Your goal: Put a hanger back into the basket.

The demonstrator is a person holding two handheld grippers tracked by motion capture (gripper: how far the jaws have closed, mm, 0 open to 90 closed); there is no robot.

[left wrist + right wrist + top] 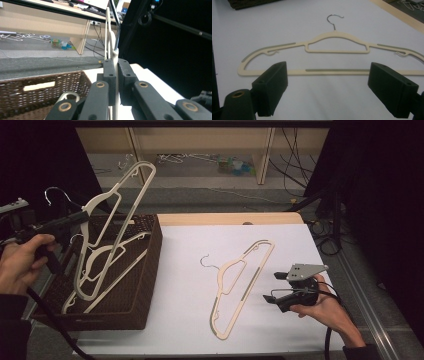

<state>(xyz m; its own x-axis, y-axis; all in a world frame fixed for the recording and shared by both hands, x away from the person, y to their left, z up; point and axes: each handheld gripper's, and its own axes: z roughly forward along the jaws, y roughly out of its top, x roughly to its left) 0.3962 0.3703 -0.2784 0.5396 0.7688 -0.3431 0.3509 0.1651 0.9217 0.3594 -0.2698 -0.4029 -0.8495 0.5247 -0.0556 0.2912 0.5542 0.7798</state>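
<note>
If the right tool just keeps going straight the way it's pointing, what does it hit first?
Probably the bottom bar of the cream plastic hanger lying flat on the white table; the open right tool faces it squarely.

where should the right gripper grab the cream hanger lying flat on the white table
Best bet is the long straight bottom bar of the cream plastic hanger, on its grey ribbed strip. It lies flat on the white table with that bar nearest the open right gripper, so come from that near side, tipped down, one finger inside the frame and one outside. The thin bar suits a pinch.
</note>
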